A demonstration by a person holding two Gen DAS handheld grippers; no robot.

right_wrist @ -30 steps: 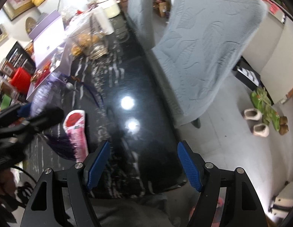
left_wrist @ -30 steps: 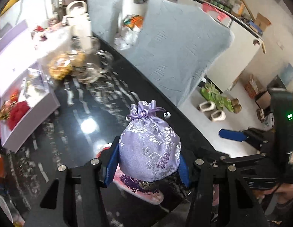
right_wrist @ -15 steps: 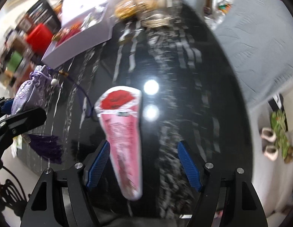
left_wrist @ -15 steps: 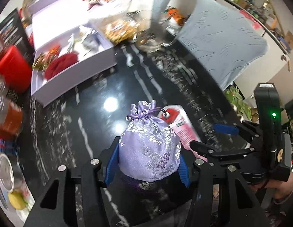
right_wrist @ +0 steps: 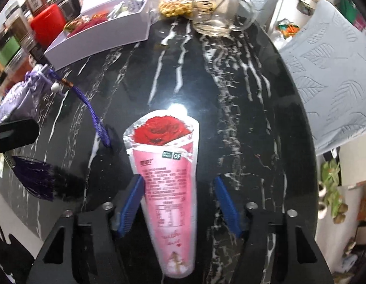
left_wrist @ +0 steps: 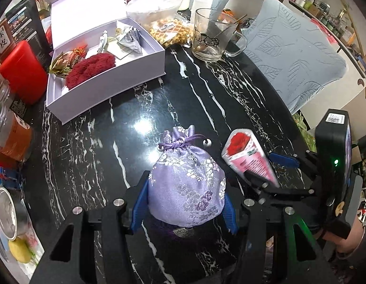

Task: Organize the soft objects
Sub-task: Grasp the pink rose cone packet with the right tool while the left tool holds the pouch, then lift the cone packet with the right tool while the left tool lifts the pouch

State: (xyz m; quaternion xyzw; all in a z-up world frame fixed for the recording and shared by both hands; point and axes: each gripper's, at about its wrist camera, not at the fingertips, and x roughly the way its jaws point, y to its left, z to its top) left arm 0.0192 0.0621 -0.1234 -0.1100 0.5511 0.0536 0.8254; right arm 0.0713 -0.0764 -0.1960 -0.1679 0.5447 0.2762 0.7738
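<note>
Black marble table [left_wrist: 194, 99], cluttered; we angle both grippers steeply down. Left gripper [left_wrist: 185, 203] clamps the lilac brocade pouch [left_wrist: 186, 184]. Right gripper [right_wrist: 180, 203] is closing around the pink rose packet [right_wrist: 168, 184], right pad clear.

Pouch [left_wrist: 186, 184]: lilac w/ silver floral pattern, purple tassel [right_wrist: 38, 181]. Packet [right_wrist: 167, 177]: pink w/ red rose print. Tabletop [left_wrist: 206, 108]: black w/ white veins. Box [left_wrist: 107, 82]: pale lilac. Gripper pads [right_wrist: 132, 206]: blue.
</note>
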